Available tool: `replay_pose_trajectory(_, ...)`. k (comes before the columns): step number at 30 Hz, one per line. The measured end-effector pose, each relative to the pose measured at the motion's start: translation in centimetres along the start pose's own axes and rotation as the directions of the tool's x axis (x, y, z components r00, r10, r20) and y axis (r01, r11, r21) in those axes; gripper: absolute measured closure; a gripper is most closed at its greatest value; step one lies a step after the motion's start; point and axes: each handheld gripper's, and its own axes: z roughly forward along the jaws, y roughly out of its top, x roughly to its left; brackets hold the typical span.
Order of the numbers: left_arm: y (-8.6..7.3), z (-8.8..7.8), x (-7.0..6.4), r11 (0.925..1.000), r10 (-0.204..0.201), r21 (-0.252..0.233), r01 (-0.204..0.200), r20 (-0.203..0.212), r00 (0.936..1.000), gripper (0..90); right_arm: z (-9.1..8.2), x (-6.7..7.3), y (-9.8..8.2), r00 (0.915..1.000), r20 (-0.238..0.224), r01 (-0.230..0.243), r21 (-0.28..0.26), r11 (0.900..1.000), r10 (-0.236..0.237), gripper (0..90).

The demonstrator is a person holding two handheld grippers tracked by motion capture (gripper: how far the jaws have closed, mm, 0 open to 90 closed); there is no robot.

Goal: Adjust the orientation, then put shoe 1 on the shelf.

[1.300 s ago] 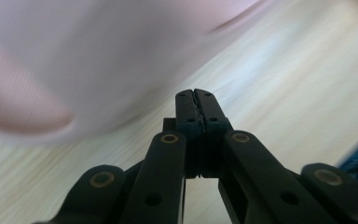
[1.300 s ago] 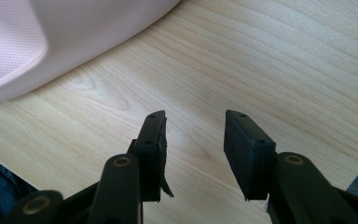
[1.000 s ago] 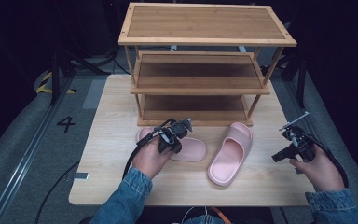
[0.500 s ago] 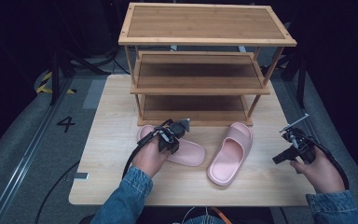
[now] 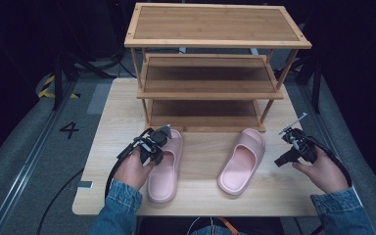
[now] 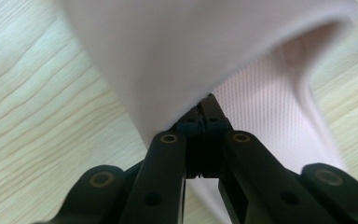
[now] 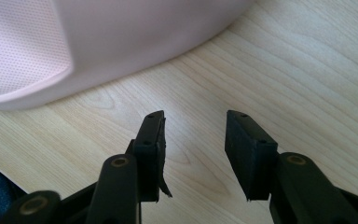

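Note:
Two pink slippers lie on the wooden table (image 5: 117,122) in front of a wooden shoe rack (image 5: 210,68). My left gripper (image 5: 152,147) is shut on the strap of the left slipper (image 5: 164,171); in the left gripper view the jaws pinch the strap edge (image 6: 177,60) with the textured insole (image 6: 270,112) behind it. The right slipper (image 5: 242,161) lies at an angle near the middle right. Off to its right my right gripper (image 5: 288,147) stands open with nothing in it; in the right gripper view it (image 7: 193,140) hangs over bare wood, the pink slipper (image 7: 121,42) just ahead.
The rack has three shelves, all bare, and stands at the back of the table. Cables trail from both grippers. Grey floor with a yellow and black marking (image 5: 46,85) and a number 4 (image 5: 70,129) lies left of the table.
The left slipper has turned from lying across the table to pointing toward the rack, held by the left gripper. The right gripper has barely moved.

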Motion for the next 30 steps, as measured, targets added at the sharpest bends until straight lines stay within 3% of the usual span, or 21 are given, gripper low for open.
replay_pose_trajectory(3, -0.2, -0.1, -0.1, 0.9999, 0.000, -0.013, 0.000, 0.033, 0.9995, 82.2, 0.0, 0.1, 0.2, 1.0000, -0.001, 0.005, -0.003, 1.000, -0.005, 58.0)
replay_pose_trajectory(4, -0.3, -0.4, -0.3, 0.9998, 0.009, -0.018, -0.008, 0.060, 0.9982, 78.3, 0.0, 0.1, 0.2, 1.0000, -0.004, 0.004, -0.004, 1.000, -0.004, 57.9)
replay_pose_trajectory(5, -0.3, -0.4, -0.3, 0.9998, 0.009, -0.018, -0.008, 0.060, 0.9982, 72.8, 0.0, 0.1, 0.2, 1.0000, -0.004, 0.004, -0.004, 1.000, -0.004, 57.9)
replay_pose_trajectory(6, -0.3, -0.7, -0.6, 0.9995, 0.020, -0.025, -0.018, 0.080, 0.9966, 72.8, 0.0, 0.1, 0.2, 1.0000, -0.005, 0.002, -0.002, 1.000, -0.002, 57.9)
replay_pose_trajectory(7, -0.4, -1.1, -1.3, 0.9987, 0.033, -0.043, -0.028, 0.105, 0.9940, 64.8, 0.0, 0.0, 0.0, 1.0000, -0.001, -0.002, -0.005, 1.000, 0.002, 57.8)
replay_pose_trajectory(8, -0.4, -1.3, -1.8, 0.9981, 0.036, -0.053, -0.029, 0.122, 0.9918, 62.3, -0.1, 0.0, 0.0, 1.0000, -0.001, -0.001, -0.005, 1.000, 0.001, 57.8)
replay_pose_trajectory(10, -0.2, -1.5, -2.5, 0.9966, 0.052, -0.070, -0.043, 0.139, 0.9889, 58.8, -0.1, -0.1, 0.0, 1.0000, -0.004, -0.006, -0.007, 1.000, 0.006, 57.7)
replay_pose_trajectory(12, 0.2, -1.3, -2.9, 0.9961, 0.046, -0.082, -0.034, 0.150, 0.9877, 58.7, 0.0, -0.1, 0.0, 1.0000, -0.004, -0.008, -0.005, 1.000, 0.008, 57.6)
replay_pose_trajectory(17, 1.5, 1.0, -3.6, 0.9974, 0.022, -0.071, -0.013, 0.128, 0.9916, 65.4, 0.1, 0.0, 0.0, 0.9999, -0.008, -0.007, -0.005, 1.000, 0.007, 57.6)
replay_pose_trajectory(19, 1.7, 0.9, -3.6, 0.9963, 0.020, -0.085, -0.011, 0.108, 0.9940, 74.2, 0.1, -0.1, -0.1, 1.0000, -0.005, -0.008, -0.005, 1.000, 0.008, 57.6)
replay_pose_trajectory(22, 1.8, 0.8, -3.5, 0.9958, 0.034, -0.088, -0.024, 0.107, 0.9937, 76.4, 0.1, -0.1, -0.1, 1.0000, -0.004, -0.008, -0.003, 1.000, 0.008, 57.7)
replay_pose_trajectory(23, 1.7, 0.8, -3.6, 0.9959, 0.009, -0.091, 0.002, 0.113, 0.9935, 77.2, 0.1, -0.1, -0.1, 0.9999, -0.006, -0.009, -0.003, 1.000, 0.009, 57.7)
replay_pose_trajectory(27, 1.5, 0.4, -3.5, 0.9959, 0.024, -0.089, -0.016, 0.094, 0.9953, 79.9, 0.3, 0.0, 0.0, 1.0000, -0.007, -0.004, 0.002, 1.000, 0.004, 57.6)
replay_pose_trajectory(30, 1.2, -0.4, -3.5, 0.9940, 0.059, -0.097, -0.052, 0.074, 0.9955, 83.4, 0.2, -0.1, 0.0, 0.9999, -0.006, -0.012, -0.002, 1.000, 0.012, 56.8)
